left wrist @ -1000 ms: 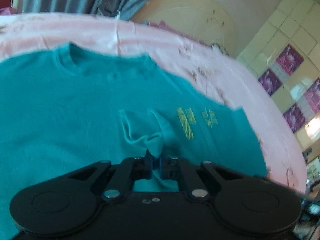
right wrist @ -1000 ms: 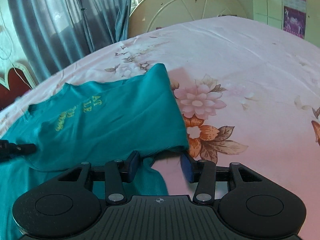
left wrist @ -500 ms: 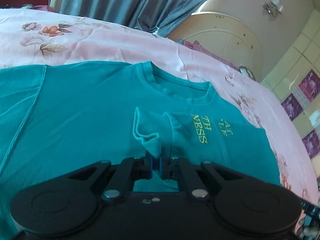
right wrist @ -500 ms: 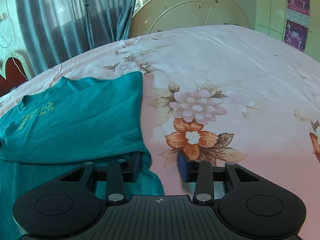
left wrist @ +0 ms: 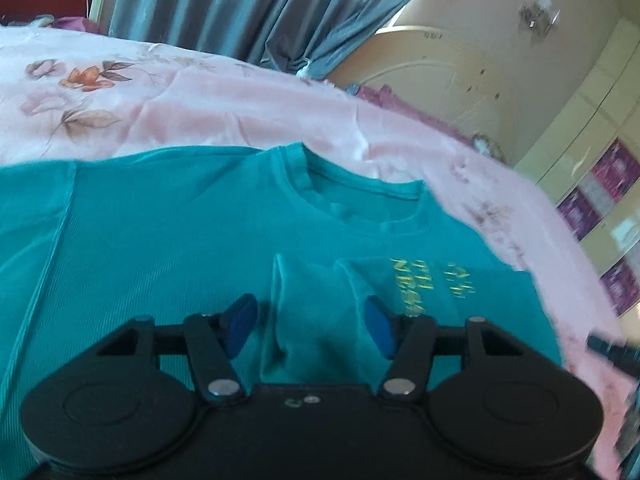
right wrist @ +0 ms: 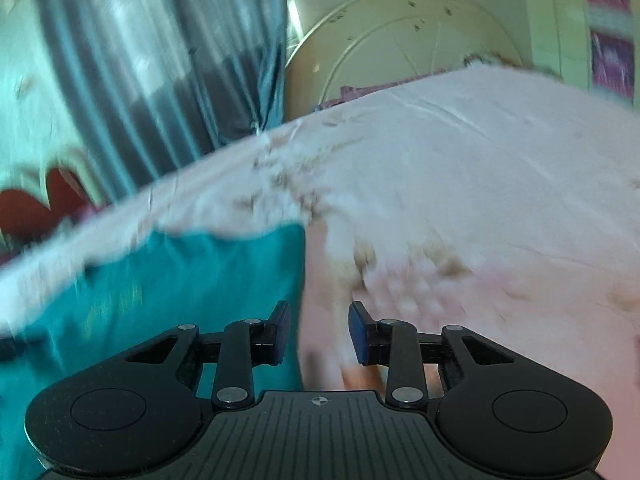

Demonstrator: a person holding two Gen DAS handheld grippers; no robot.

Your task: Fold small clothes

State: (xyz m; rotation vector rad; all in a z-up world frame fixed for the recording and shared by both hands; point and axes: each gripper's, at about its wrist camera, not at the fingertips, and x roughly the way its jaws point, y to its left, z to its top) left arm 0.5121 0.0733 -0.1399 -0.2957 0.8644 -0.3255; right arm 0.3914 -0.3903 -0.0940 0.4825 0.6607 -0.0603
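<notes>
A bed (left wrist: 248, 120) covered in a pink flowered sheet fills most of both views, with a grey-blue curtain (left wrist: 224, 4) and a round cream panel (left wrist: 448, 76) behind it. A teal shirt (left wrist: 152, 248) lies spread on the sheet, neckline away from the left wrist camera, one side folded over the front so that the yellow lettering (left wrist: 416, 288) sits on the folded part. The sleeve (left wrist: 316, 312) lies on top of the shirt's front, bunched in soft creases. The left gripper (left wrist: 310, 326) hangs over that sleeve with its blue pads wide apart, one on each side of the cloth, gripping nothing. In the blurred right wrist view, the right gripper (right wrist: 319, 333) is parted too and holds nothing, at the shirt's straight folded edge (right wrist: 298, 280), one finger over teal cloth and the other over bare sheet.
</notes>
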